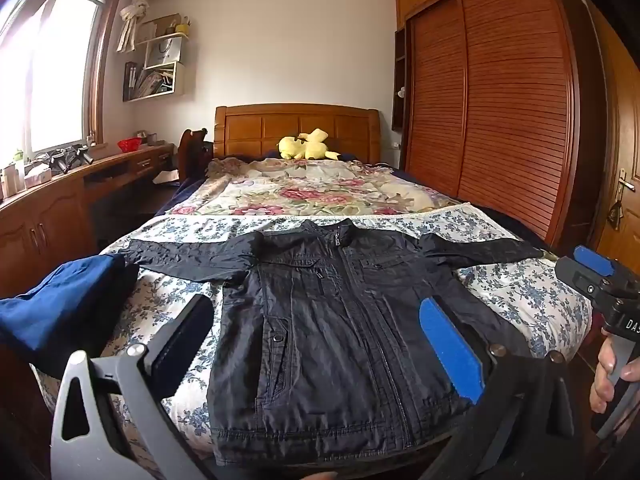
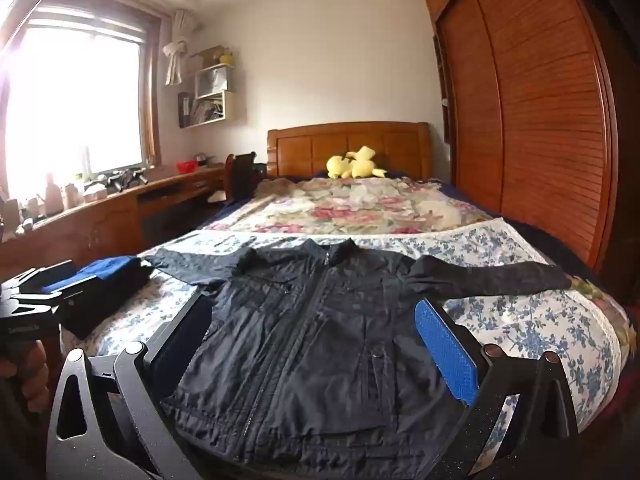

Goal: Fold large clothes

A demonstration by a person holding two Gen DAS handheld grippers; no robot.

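A black zip-up jacket lies flat, front up, on the foot of the bed, both sleeves spread out sideways; it also shows in the right wrist view. My left gripper is open and empty, held above the jacket's lower half. My right gripper is open and empty too, above the jacket's hem; it also shows at the right edge of the left wrist view. The left gripper shows at the left edge of the right wrist view.
Folded blue and dark clothes lie at the bed's left corner. The bed has a blue floral cover. A yellow plush toy lies by the headboard. A wooden wardrobe stands right, a desk left.
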